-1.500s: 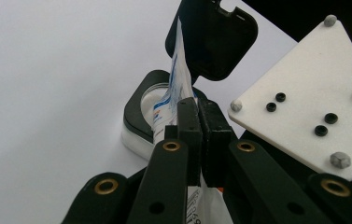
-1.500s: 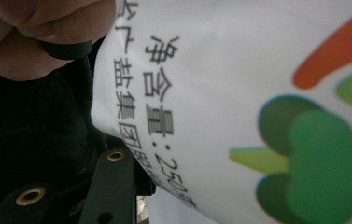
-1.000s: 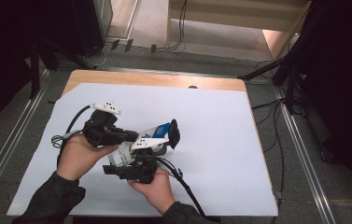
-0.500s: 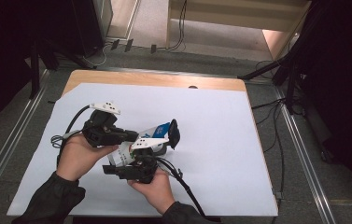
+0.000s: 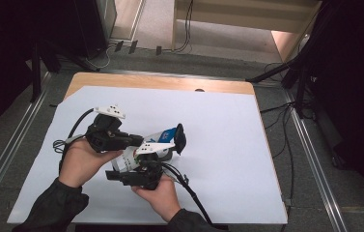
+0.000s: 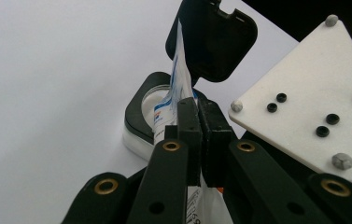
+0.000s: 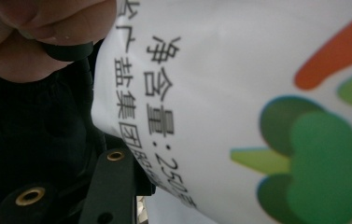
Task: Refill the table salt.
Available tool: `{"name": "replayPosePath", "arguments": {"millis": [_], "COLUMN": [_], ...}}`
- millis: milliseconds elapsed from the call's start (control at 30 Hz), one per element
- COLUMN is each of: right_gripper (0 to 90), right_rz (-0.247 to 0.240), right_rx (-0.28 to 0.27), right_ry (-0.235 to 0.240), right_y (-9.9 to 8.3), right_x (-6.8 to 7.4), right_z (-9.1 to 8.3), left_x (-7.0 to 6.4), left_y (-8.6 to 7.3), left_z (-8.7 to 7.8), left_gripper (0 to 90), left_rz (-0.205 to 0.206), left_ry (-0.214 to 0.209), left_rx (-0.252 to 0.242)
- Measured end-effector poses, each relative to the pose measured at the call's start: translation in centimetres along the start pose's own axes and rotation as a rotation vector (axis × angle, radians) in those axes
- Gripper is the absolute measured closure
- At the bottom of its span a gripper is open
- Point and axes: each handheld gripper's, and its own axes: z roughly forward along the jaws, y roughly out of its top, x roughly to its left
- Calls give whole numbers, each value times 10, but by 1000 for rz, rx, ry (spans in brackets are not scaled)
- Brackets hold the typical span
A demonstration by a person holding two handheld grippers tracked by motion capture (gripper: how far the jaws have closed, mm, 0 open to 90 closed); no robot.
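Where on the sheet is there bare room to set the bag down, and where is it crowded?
The white sheet lies bare across its whole right half, and along the far strip below the wooden table edge. The near-left is crowded: both hands, the left gripper, the right gripper, the bag and the open container.

Printed white packet [image 7: 239,107] beside hand [image 7: 43,32]

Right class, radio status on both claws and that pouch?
Left claw shut on pouch. Right claw against pouch, grip unclear. Open-lidded container beneath. Nothing blocking.
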Motion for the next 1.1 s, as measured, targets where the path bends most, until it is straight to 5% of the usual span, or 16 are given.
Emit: {"name": "replayPosePath", "arguments": {"millis": [1100], "right_gripper": [559], "right_rz": [6], "right_rx": [-27], "right_ry": [20], "right_y": [3], "right_x": [1], "right_z": [-2], "left_x": [-2], "left_y": [2], "left_z": [-2], "left_gripper": [893], "left_rz": [9], "left_ry": [-9], "left_rx": [-28]}}
